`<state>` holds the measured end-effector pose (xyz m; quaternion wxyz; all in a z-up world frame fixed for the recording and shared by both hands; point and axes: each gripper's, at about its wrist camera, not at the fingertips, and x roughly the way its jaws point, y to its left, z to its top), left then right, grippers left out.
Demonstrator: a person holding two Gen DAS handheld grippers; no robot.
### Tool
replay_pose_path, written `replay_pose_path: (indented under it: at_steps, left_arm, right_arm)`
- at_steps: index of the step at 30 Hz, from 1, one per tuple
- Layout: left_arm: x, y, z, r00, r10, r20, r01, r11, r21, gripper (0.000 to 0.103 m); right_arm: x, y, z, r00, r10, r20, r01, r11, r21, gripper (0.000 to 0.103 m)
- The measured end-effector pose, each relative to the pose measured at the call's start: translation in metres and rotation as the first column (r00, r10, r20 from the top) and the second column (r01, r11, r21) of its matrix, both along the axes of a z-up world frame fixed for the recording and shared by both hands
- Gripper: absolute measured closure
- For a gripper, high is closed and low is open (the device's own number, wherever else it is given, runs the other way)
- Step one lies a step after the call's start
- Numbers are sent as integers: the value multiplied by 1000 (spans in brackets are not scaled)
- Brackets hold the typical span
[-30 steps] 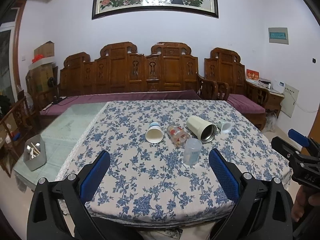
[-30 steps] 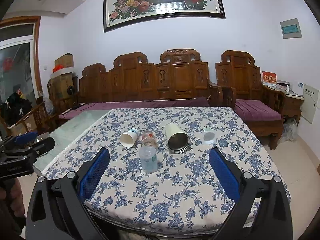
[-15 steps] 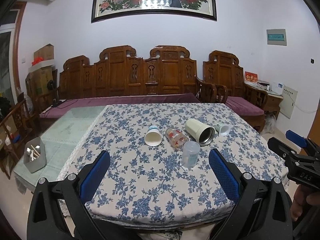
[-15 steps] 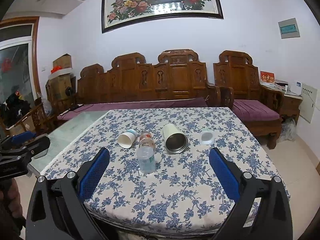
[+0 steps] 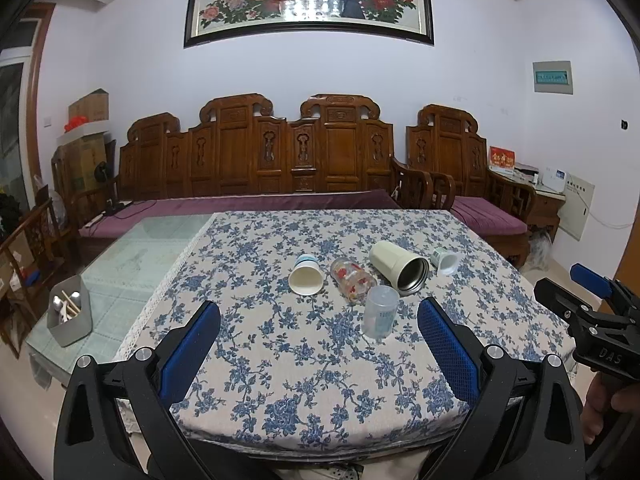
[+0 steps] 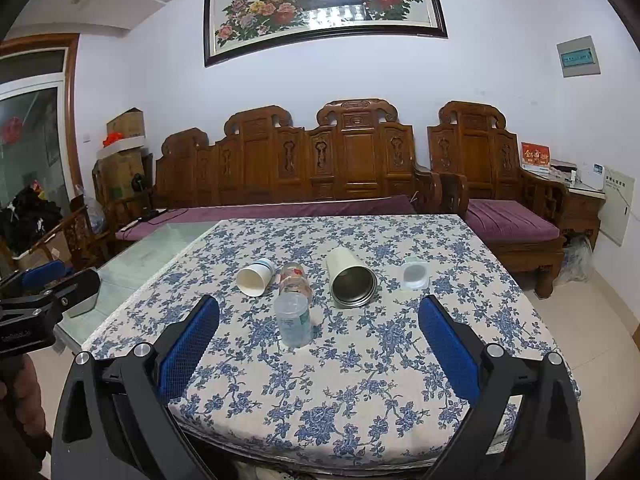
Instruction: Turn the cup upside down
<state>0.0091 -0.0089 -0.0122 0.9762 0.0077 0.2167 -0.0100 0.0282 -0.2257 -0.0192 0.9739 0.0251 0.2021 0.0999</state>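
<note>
**Floral table, five cups, both grippers clear**

Table with blue floral cloth, wooden bench behind, peacock painting on the wall. Four cups lie on their sides in a row: paper cup, red-print glass, cream tumbler with steel inside, small white cup. Clear cup stands on the cloth just in front of the glass; can't tell which end is up. Left gripper wide open, empty, at the near table edge, well short of the cups. Right gripper same: wide open, nothing held. Grey bin with utensils sits on the bare glass part at left.
</note>
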Motion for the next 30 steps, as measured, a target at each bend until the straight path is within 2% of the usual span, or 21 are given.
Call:
replay_pose_path:
  at_steps: [30]
  left_arm:
    - [0, 1, 0, 1000, 2, -1, -2, 1000, 2, 8]
  right_arm:
    - [-1, 2, 1, 1000, 6, 0, -6, 1000, 0, 3]
